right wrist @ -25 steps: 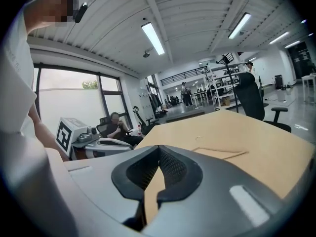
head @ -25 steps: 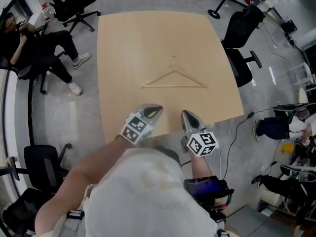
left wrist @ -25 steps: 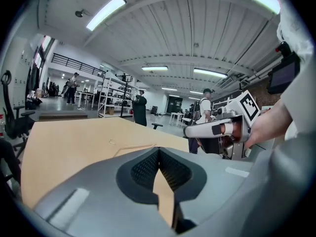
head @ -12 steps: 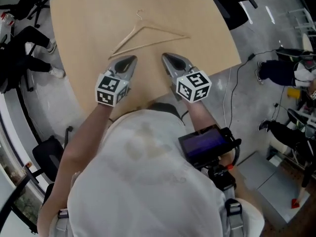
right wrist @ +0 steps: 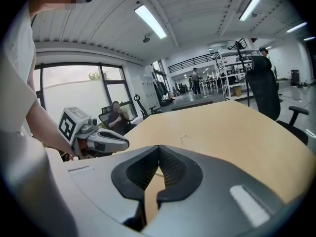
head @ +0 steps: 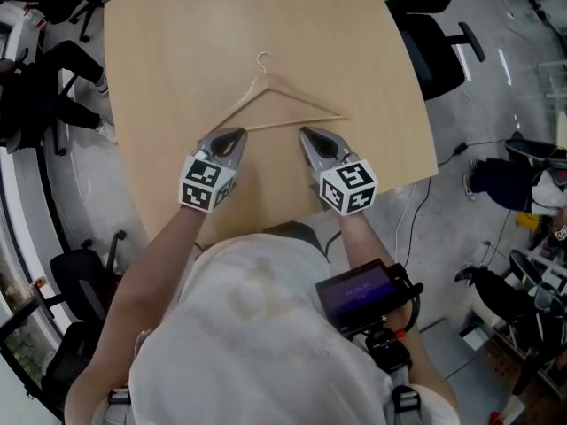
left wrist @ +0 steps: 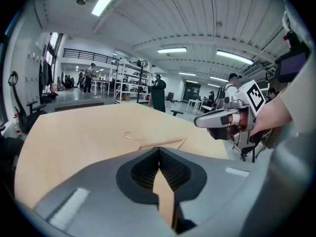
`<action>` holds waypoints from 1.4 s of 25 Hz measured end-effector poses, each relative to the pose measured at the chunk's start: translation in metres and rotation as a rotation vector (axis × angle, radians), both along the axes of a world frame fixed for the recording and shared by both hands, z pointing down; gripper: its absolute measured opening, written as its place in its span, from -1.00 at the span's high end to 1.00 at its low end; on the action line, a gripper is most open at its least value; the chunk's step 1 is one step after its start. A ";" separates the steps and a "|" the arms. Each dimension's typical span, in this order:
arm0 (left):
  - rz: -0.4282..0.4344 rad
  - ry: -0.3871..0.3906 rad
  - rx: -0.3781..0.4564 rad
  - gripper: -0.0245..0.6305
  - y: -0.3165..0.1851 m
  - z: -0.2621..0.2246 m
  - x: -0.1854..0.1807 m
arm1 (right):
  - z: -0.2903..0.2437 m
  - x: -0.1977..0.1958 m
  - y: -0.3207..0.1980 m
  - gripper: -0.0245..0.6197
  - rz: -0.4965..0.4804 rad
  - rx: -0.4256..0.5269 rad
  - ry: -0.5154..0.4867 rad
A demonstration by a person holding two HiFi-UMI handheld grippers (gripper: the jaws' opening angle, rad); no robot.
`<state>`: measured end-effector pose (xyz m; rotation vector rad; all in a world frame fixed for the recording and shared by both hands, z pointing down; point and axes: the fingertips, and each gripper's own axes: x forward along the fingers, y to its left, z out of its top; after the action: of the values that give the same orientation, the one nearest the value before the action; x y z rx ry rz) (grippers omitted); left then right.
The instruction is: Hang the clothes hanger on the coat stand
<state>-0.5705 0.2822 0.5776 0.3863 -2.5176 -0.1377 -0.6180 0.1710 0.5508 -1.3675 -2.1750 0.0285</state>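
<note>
Head view: thin pale wooden clothes hanger (head: 292, 124) lies crosswise on the tan desk (head: 177, 42), its bar just ahead of left gripper (head: 236, 135) and right gripper (head: 306, 133), equally near; both jaws closed, empty.

The table (head: 177, 25) has a light wooden top with rounded corners; it stands on a grey floor (head: 80, 193); the surface is plain and of one pale colour. One thing lies directly on it: the clothes hanger (head: 292, 124), a thin triangle (nearly the same colour as the top); it lies flat, around the middle of the top, well apart from every edge; its small hook (head: 263, 58) points toward the far edge; the long bar is slightly slanted, its left end a little nearer to the person than its right end.
</note>
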 end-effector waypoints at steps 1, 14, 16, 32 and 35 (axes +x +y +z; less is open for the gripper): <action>-0.007 0.007 -0.018 0.92 0.005 0.006 -0.008 | 0.005 -0.009 0.003 0.88 -0.024 0.019 -0.011; -0.003 0.240 -0.250 0.64 0.065 0.091 -0.048 | 0.090 -0.080 0.017 0.80 -0.223 0.346 -0.095; 0.010 0.260 -0.269 0.61 0.066 0.098 -0.053 | 0.099 -0.090 0.020 0.76 -0.246 0.371 -0.102; 0.050 0.451 -0.279 0.49 0.078 0.134 -0.048 | 0.159 -0.106 0.020 0.39 -0.505 0.642 -0.076; 0.056 0.486 -0.268 0.48 0.076 0.136 -0.048 | 0.162 -0.097 0.016 0.62 -0.586 0.703 -0.109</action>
<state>-0.6184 0.3585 0.7137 0.2742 -2.0099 0.1158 -0.7151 0.1866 0.7125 -1.5072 -1.5313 -0.9487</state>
